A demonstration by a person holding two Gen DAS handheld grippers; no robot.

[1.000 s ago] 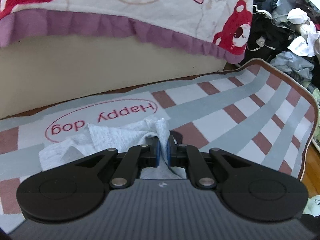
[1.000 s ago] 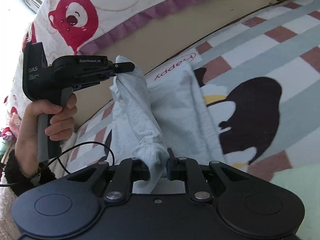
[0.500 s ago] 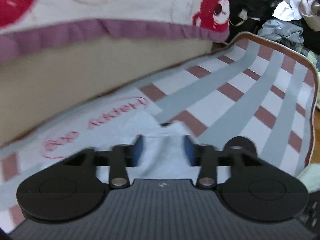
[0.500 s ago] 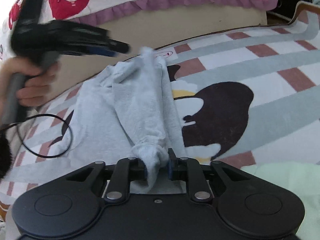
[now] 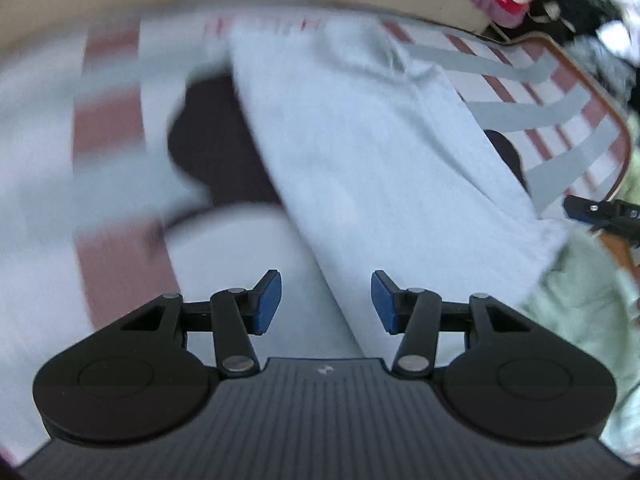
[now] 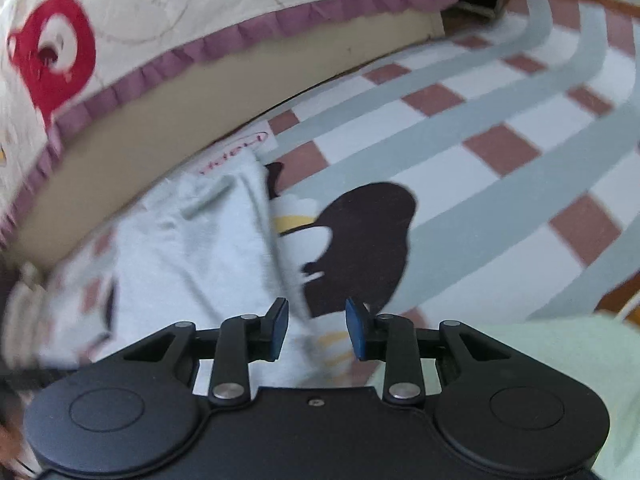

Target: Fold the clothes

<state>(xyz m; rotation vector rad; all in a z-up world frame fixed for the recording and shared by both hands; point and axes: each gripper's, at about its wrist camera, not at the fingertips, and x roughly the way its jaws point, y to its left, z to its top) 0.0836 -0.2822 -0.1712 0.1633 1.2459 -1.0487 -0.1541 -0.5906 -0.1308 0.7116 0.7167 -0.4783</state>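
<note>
The pale grey garment (image 5: 376, 152) is lying flat on the striped rug (image 6: 500, 148) beside the bed's frilled cover (image 6: 168, 24). The left gripper (image 5: 326, 300) is closing slightly, pads clear of the cloth below; the right gripper (image 6: 317, 326) is opening, holding nothing

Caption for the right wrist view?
Right gripper, jaws opening, above pale grey garment lying on striped dog-print rug beside bed.
</note>
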